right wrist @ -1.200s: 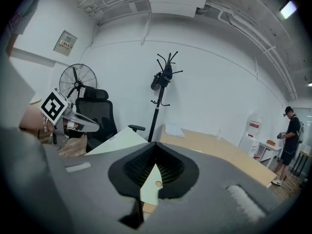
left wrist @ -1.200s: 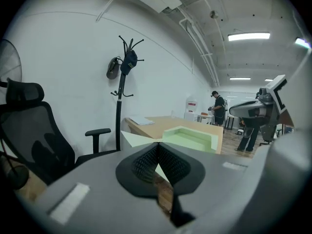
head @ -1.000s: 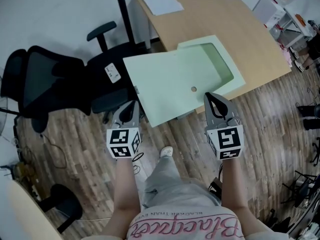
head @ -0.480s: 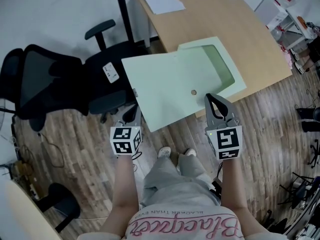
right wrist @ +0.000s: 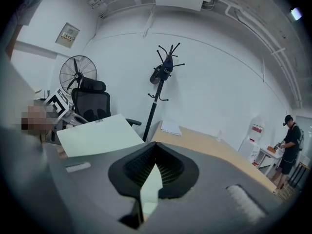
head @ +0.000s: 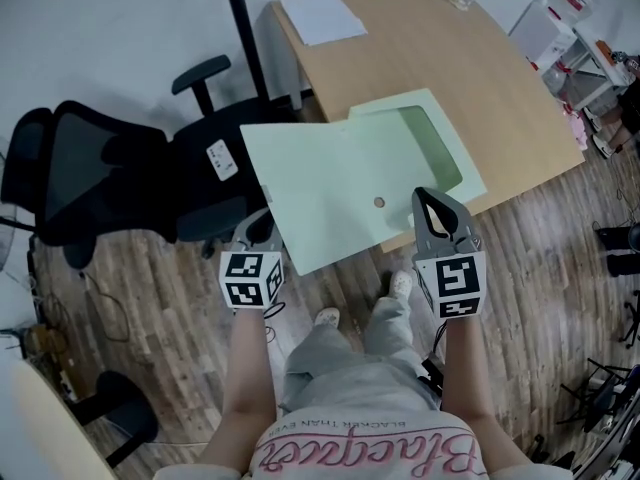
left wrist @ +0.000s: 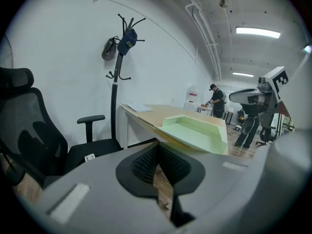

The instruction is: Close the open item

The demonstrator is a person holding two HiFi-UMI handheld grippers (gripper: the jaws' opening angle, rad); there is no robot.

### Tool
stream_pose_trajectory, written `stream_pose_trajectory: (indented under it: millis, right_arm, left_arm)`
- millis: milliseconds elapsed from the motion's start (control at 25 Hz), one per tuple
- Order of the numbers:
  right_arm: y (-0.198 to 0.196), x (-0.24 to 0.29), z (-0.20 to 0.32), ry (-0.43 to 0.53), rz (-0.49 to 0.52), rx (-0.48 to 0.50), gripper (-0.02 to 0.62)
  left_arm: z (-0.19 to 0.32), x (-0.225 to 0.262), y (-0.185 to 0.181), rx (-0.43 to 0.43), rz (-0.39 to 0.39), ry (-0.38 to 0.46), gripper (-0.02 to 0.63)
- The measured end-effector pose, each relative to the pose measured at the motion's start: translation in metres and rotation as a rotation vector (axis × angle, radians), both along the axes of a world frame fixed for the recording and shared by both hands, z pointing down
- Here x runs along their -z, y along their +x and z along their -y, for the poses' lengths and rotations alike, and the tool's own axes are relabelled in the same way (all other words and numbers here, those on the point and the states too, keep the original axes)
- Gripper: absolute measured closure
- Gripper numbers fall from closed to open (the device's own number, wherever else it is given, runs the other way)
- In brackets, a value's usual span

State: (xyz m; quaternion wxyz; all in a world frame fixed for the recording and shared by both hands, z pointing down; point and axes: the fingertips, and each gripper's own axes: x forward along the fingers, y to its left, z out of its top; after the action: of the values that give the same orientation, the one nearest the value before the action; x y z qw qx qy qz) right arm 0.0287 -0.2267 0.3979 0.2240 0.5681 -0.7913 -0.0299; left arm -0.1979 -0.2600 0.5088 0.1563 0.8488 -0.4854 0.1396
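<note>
A pale green cabinet [head: 432, 140] sits under the edge of a wooden desk [head: 450, 58]. Its flat green door [head: 320, 188] stands swung open toward me and has a small round hole [head: 378, 202]. My right gripper [head: 424, 198] is shut and empty, its tip just right of that hole over the door's lower corner. My left gripper [head: 261, 224] hangs shut and empty beside the door's lower left edge. In the left gripper view the green cabinet [left wrist: 195, 129] juts out below the desk top. In the right gripper view the door [right wrist: 100, 134] lies ahead to the left.
A black office chair [head: 120, 168] stands left of the door, close to my left gripper. A coat stand pole [head: 245, 38] rises behind it. A paper sheet [head: 320, 15] lies on the desk's far corner. White shelving [head: 570, 28] is at the right. My feet [head: 400, 286] are on wood flooring.
My feet have stepped and the view has shifted, so the door and its hole now sit lower in frame, closer to my right gripper. Both grippers stay shut and empty.
</note>
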Motion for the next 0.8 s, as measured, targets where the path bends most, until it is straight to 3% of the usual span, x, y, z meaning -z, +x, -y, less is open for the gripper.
stream_pose_trajectory:
  millis: [280, 680, 800]
  right_arm:
    - [0.023, 0.009, 0.016, 0.023, 0.022, 0.029, 0.592]
    - [0.058, 0.025, 0.038, 0.056, 0.028, 0.084, 0.592]
    - [0.066, 0.028, 0.045, 0.065, 0.033, 0.1, 0.592]
  left_arm:
    - [0.009, 0.024, 0.028, 0.0, -0.012, 0.057, 0.586]
    - [0.025, 0.071, 0.06, 0.054, -0.116, 0.141, 0.586]
    - [0.03, 0.086, 0.072, 0.048, -0.117, 0.166, 0.587]
